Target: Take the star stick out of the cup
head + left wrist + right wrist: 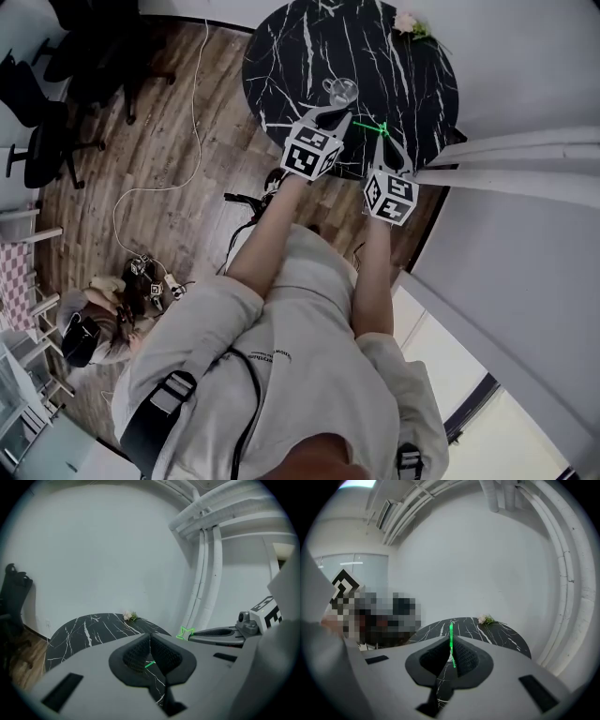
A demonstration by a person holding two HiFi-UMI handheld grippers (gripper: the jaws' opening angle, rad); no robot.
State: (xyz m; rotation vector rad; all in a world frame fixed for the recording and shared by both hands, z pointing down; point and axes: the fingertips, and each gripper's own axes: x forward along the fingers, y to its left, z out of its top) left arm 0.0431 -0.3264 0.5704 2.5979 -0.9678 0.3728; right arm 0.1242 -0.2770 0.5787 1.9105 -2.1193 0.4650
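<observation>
A thin green star stick [370, 125] is clamped between the pads of my right gripper [385, 141], above the round black marble table [281, 56]. In the right gripper view the stick [451, 641] stands upright between the shut jaws of that gripper [451, 644]. From the left gripper view, the star end [186, 633] shows at the right gripper's tip. A clear glass cup [339, 91] stands on the table, with nothing in it that I can see. My left gripper [330, 112] hovers just before the cup, and its jaws [150, 638] meet with nothing held.
A small pale flower [410, 23] lies at the table's far edge. White pipes [206, 573] run up the wall on the right. Office chairs [42, 112] and a white cable [192, 141] occupy the wooden floor at left, where a person [94, 323] crouches.
</observation>
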